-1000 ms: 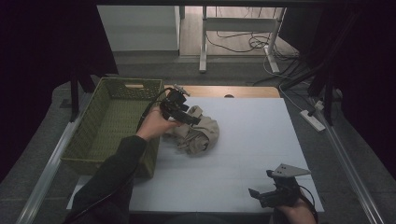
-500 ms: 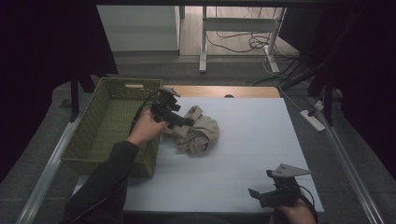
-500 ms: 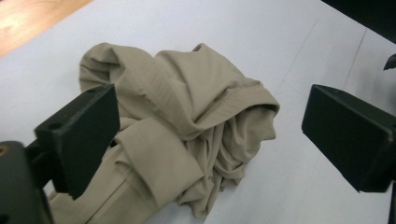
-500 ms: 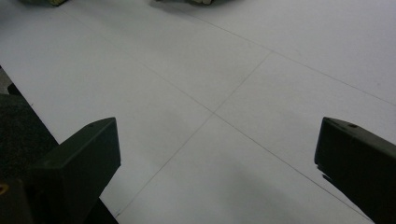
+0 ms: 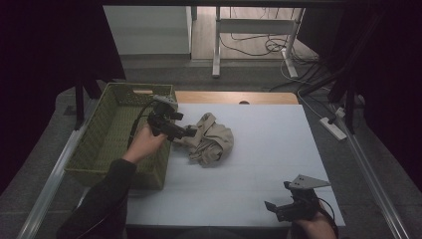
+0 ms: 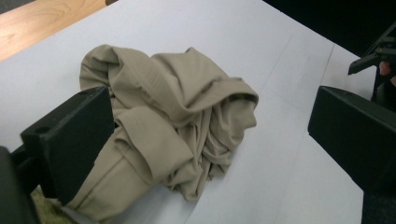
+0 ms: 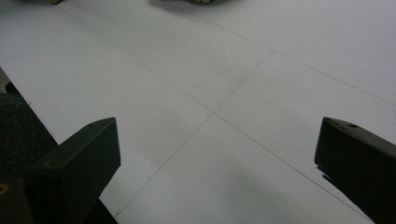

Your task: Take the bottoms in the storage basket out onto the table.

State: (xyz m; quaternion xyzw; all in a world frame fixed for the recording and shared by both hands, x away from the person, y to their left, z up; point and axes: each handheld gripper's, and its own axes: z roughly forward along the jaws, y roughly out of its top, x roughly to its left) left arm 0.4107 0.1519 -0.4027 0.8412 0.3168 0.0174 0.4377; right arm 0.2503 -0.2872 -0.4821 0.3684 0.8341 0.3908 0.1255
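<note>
A crumpled beige cloth (image 5: 211,140) lies on the white table cover (image 5: 268,149), left of centre. My left gripper (image 5: 186,132) hovers at the cloth's left edge, beside the basket's right rim. In the left gripper view this gripper (image 6: 210,135) stands open, jaws wide apart, the cloth (image 6: 177,107) between them and one fold lying against the left jaw. My right gripper (image 5: 274,209) rests near the table's front right corner, far from the cloth. It too is open (image 7: 215,158), with bare table cover (image 7: 224,84) between its jaws.
A green woven basket (image 5: 149,174) stands at the table's left side. A strip of wooden tabletop (image 5: 234,97) shows behind the white cover. Metal frame legs and cables (image 5: 259,47) lie on the floor beyond the table.
My left gripper has drawn back to the left, from over the cloth toward the basket's rim. A fold of cloth now trails toward it. The right gripper has stayed put.
</note>
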